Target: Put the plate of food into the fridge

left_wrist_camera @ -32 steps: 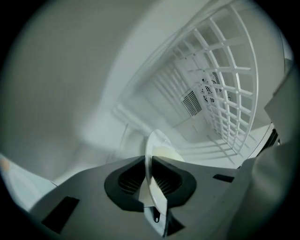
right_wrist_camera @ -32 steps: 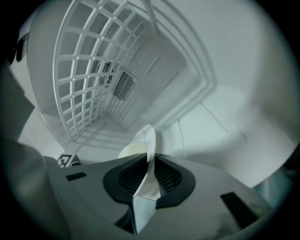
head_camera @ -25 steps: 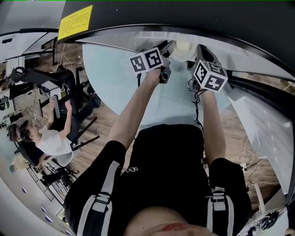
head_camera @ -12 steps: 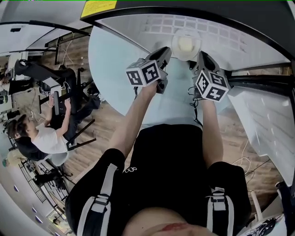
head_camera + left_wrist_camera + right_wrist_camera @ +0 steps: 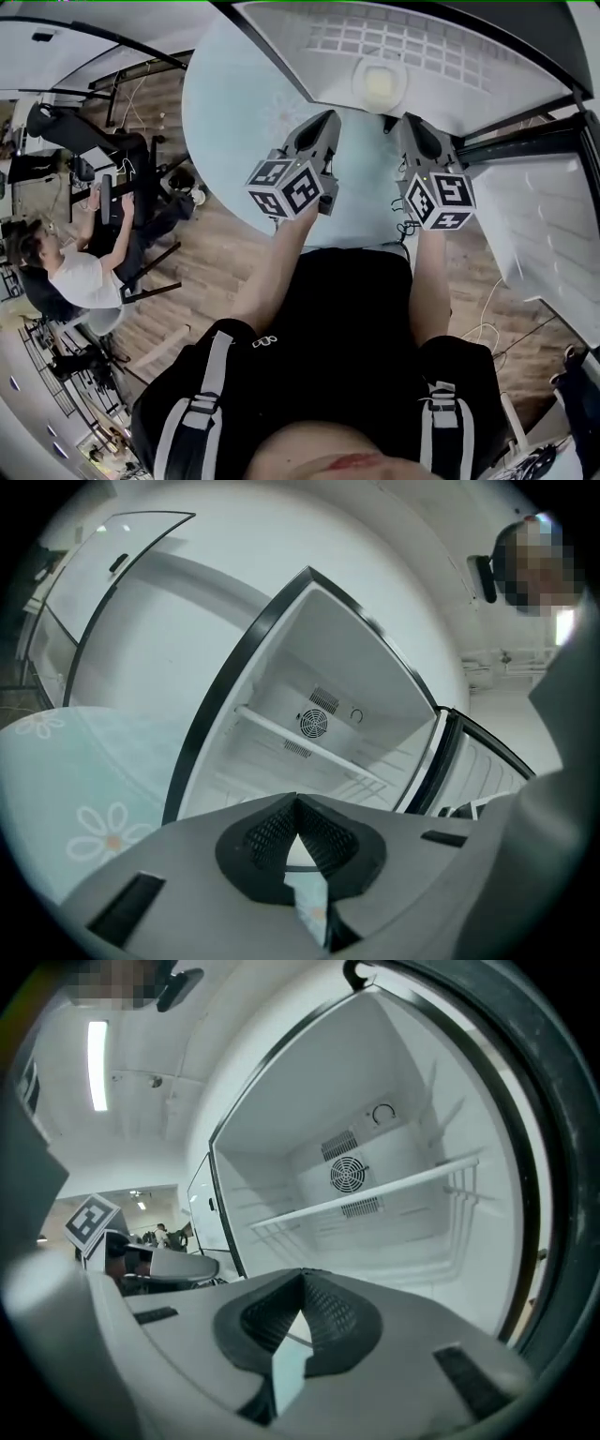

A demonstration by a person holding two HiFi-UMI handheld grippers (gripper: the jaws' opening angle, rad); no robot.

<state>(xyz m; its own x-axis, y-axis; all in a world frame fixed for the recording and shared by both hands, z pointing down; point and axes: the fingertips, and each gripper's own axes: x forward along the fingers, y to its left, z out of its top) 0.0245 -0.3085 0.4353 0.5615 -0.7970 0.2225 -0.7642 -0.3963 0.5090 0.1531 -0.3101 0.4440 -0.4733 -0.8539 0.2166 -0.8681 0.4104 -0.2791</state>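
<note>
A white plate of pale food (image 5: 380,82) rests on the white floor of the open fridge (image 5: 450,42), with nothing touching it. My left gripper (image 5: 328,120) is just short of the plate on its left, its jaws shut and empty. My right gripper (image 5: 410,122) is level with it on the plate's right, also shut and empty. In the left gripper view the dark pads (image 5: 272,832) meet at the left gripper's (image 5: 297,801) tip, facing the fridge shelf (image 5: 309,747). The right gripper view shows the right gripper (image 5: 302,1274) tip-to-tip before the wire shelf (image 5: 375,1196).
The fridge door (image 5: 553,225) stands open at the right, its ribbed inner side toward me. A round table with a pale blue flowered cloth (image 5: 234,131) lies under and left of the grippers. A seated person (image 5: 75,277) and desk gear (image 5: 84,150) are at the far left.
Both grippers were at the plate's sides a second ago and carried it into the fridge. They have since let go and drawn back toward me; the left jaws have closed.
</note>
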